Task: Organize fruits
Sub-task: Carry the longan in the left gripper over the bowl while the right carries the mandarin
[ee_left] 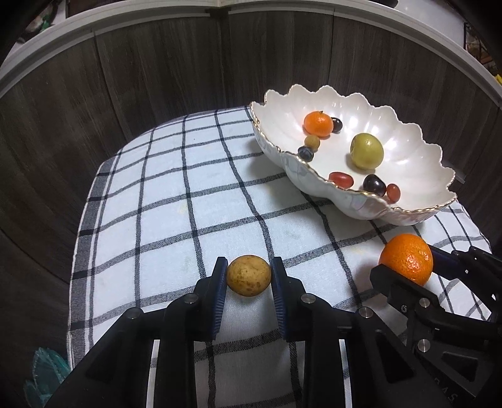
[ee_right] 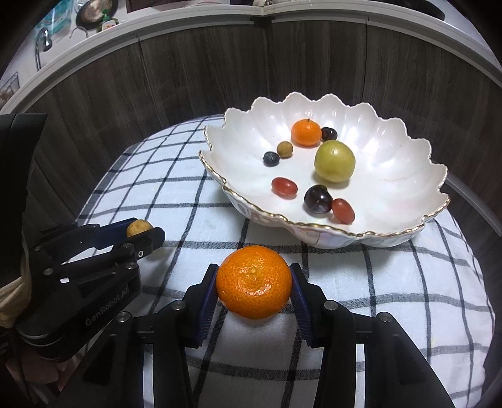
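Observation:
My left gripper (ee_left: 248, 276) is shut on a small speckled tan fruit (ee_left: 248, 275), held just above the checked cloth (ee_left: 175, 201). The same tan fruit (ee_right: 138, 228) shows between the left gripper's (ee_right: 142, 230) fingers at the left of the right wrist view. My right gripper (ee_right: 254, 282) is shut on a large orange mandarin (ee_right: 254, 281), which also appears at the right of the left wrist view as the mandarin (ee_left: 406, 259). Beyond both stands a white scalloped bowl (ee_right: 392, 175) with a gold rim, holding a small mandarin (ee_right: 306, 132), a green fruit (ee_right: 334, 161), grapes and a blueberry.
The bowl (ee_left: 417, 175) sits at the far right of the cloth. A dark wood-grain wall (ee_left: 125, 81) curves behind the table, topped by a white ledge (ee_left: 131, 22). Open cloth lies to the left of the bowl.

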